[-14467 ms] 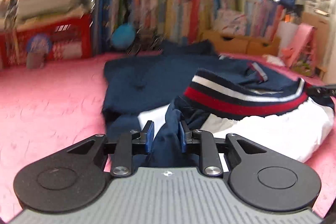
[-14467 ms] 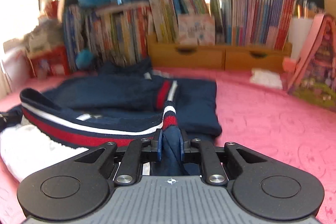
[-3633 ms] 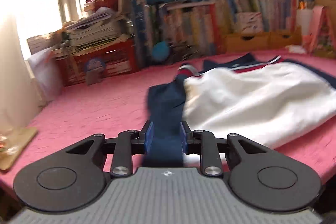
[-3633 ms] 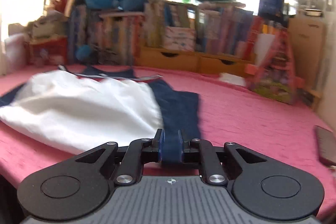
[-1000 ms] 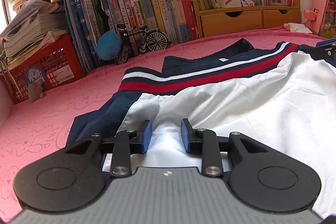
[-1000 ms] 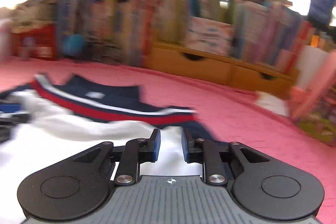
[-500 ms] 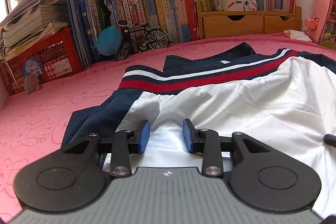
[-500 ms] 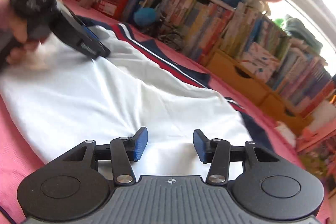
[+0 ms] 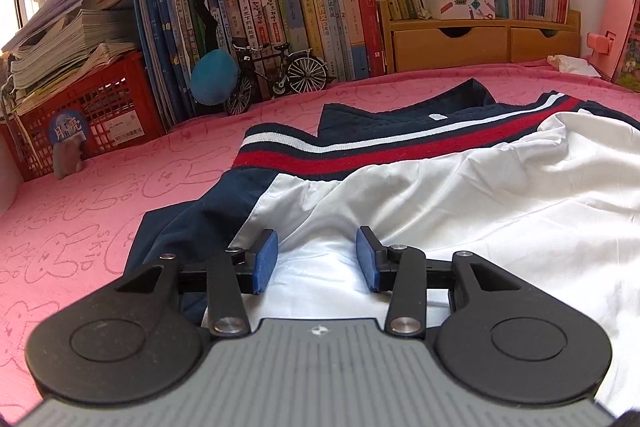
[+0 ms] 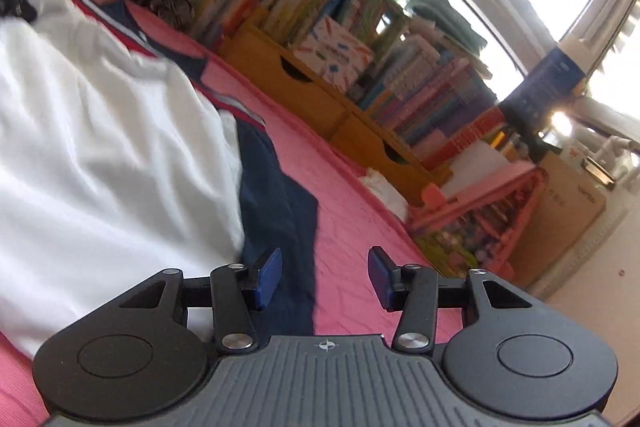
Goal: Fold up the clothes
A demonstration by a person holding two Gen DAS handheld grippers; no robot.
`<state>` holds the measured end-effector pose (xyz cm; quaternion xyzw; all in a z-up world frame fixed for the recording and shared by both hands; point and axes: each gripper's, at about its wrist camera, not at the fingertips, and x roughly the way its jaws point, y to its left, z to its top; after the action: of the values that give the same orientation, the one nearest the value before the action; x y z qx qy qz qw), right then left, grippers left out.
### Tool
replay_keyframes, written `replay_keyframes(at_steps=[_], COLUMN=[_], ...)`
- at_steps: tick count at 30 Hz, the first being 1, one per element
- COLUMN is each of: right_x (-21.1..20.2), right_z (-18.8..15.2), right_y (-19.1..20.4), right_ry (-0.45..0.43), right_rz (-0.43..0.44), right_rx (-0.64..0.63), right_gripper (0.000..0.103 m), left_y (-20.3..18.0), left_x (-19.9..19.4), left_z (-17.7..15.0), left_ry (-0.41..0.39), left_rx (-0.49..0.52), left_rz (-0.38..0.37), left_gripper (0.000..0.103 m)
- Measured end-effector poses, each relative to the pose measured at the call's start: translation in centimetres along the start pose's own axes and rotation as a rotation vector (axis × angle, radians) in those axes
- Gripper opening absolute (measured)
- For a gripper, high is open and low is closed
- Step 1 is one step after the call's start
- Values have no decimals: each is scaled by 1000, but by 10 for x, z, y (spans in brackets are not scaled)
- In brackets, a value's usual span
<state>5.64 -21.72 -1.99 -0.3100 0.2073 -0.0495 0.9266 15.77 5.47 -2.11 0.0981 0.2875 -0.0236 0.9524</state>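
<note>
jacket (image 9: 460, 211) cut off at right edge

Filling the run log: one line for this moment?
stage: refolding | left gripper: open over white lining | right gripper: open at navy sleeve

Both wrist views look low and close across the pink bedspread (image 9: 100, 187) toward the bookshelf (image 9: 320, 7). The right view is rolled sideways. Both share the jacket (image 9: 480, 195).

A white and navy garment (image 9: 460, 203) with red and white striped trim is lying on a pink bench (image 9: 100, 187) cover patterned with outlined rabbits.
</note>
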Motion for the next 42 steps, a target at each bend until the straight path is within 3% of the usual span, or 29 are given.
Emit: replay_keyframes(at_steps=[4, 8, 10, 16, 19, 22, 25, 27, 29, 31, 32, 35, 37, 39, 40, 42], right_x=[2, 36, 75, 92, 29, -24, -61, -74, -80, -80, -81, -84, -84, -81, -80, -80], right_z=[59, 102, 105, 102, 83, 50, 22, 14, 11, 13, 13, 15, 16, 15, 13, 9], right_y=[32, 68, 81, 44, 26, 22, 41, 54, 63, 69, 73, 78, 84, 92, 95, 103], right_ry=[-148, -197, -134, 1, -44, -45, -54, -38, -29, -26, -24, -32, -26, -12, -3, -24], right_rz=[154, 271, 207, 117, 243, 431, 460, 441, 446, 453, 456, 480, 482, 462, 452, 435], right_rx=[-8, -62, -92, 153, 358, 536, 555, 558, 582, 606, 619, 655, 639, 618, 607, 573], right_gripper=[48, 47, 46, 42, 42, 42, 42, 42, 42, 42, 42, 42, 42, 43, 43, 42], left_y=[-5, -4, -5, -6, -5, 5, 30, 56, 73, 80, 76, 55, 27, -5, -23, -60], left_x=[0, 0, 1, 0, 0, -5, -19, -26, -25, -30, -40, -74, -90, -90, -87, -73], left_z=[0, 0, 0, 0, -1, -2, -8, -15, -19, -18, -15, -4, 6, 10, 11, 8], left_ry=[-3, 1, 2, 1, -1, -15, -17, -14, 10, 64, 34, -37, -33, 25, 64, 115], left_rx=[33, 28, 33, 47, 43, -6, -130, -232, -283, -305, -312, -285, -223, -150, -102, 39], left_rz=[23, 41, 50, 57, 53, 17, -52, -18, 137, 342, 313, 60, -167, -324, -391, -420], left_gripper=[42, 50, 51, 51, 51, 51, 53, 53, 52, 53, 52, 52, 52, 51, 46, 17])
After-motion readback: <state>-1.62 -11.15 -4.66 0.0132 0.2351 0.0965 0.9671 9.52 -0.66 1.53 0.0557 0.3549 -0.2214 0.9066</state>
